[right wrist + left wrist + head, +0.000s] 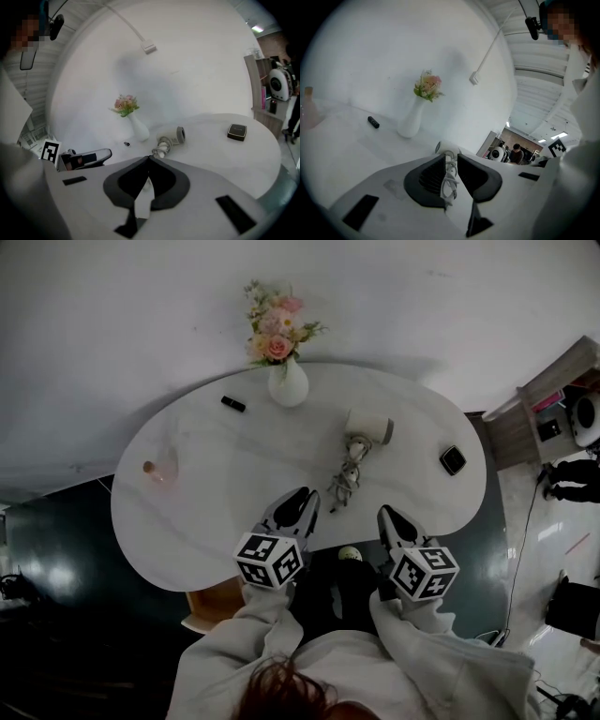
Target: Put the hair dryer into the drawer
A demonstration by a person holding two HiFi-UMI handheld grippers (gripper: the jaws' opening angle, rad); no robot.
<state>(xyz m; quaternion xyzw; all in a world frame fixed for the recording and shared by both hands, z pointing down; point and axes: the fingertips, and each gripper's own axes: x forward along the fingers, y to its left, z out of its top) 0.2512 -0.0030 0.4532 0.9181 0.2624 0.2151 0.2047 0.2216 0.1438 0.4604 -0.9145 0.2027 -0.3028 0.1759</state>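
Observation:
The white hair dryer lies on its side on the white oval table, with its coiled cord trailing toward me. My left gripper hovers over the near edge, just left of the cord. Its jaws stand a narrow slit apart, and the cord and dryer show through that gap, ahead of the left gripper. My right gripper is near the table's edge to the right of the cord, shut and empty. In the right gripper view the dryer lies ahead of the right gripper.
A white vase of flowers stands at the back with a small black stick to its left. A pink glass piece sits far left and a black square case far right. A light wooden piece shows under the near edge.

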